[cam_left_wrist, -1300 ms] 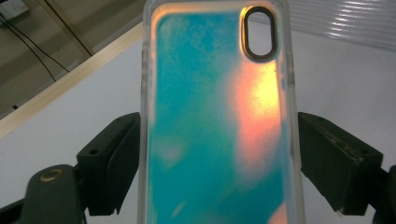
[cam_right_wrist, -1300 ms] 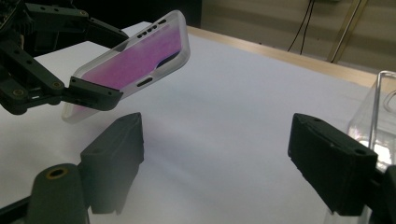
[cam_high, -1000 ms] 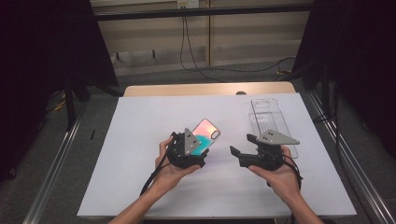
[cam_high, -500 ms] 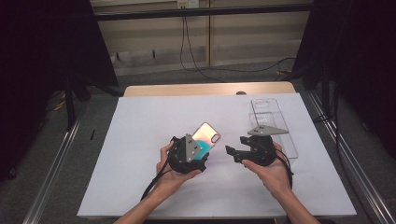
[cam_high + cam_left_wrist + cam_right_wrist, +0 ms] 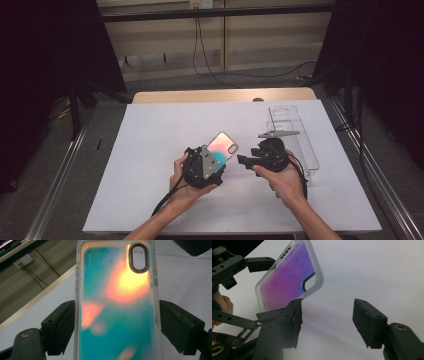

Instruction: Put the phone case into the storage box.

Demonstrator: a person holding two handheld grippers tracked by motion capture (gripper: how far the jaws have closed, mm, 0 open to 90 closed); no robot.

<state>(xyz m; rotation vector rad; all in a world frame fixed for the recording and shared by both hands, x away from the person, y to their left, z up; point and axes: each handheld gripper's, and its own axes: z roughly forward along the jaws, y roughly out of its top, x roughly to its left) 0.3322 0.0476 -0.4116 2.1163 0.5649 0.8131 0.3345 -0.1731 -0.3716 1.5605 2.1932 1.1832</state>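
Note:
A phone case (image 5: 223, 145) with a teal and orange shimmer and clear edges is held above the white sheet. My left gripper (image 5: 216, 159) is shut on its two long sides; in the left gripper view the case (image 5: 117, 305) stands upright between the pads, camera cut-out at the top. My right gripper (image 5: 244, 161) is just right of the case, pointing at it. In the right gripper view its jaws (image 5: 327, 322) have been closing, with nothing between them. The case's corner (image 5: 312, 287) is right at one jaw tip; I cannot tell if they touch.
A clear plastic case or tray (image 5: 292, 135) lies flat at the right of the white sheet (image 5: 150, 150). The wooden table edge (image 5: 200, 95) runs along the back. Metal rails (image 5: 65, 170) flank the table on both sides.
My right gripper has moved left, away from the clear tray and up to the held phone case, and its jaws have narrowed. The left gripper and the case have hardly moved.

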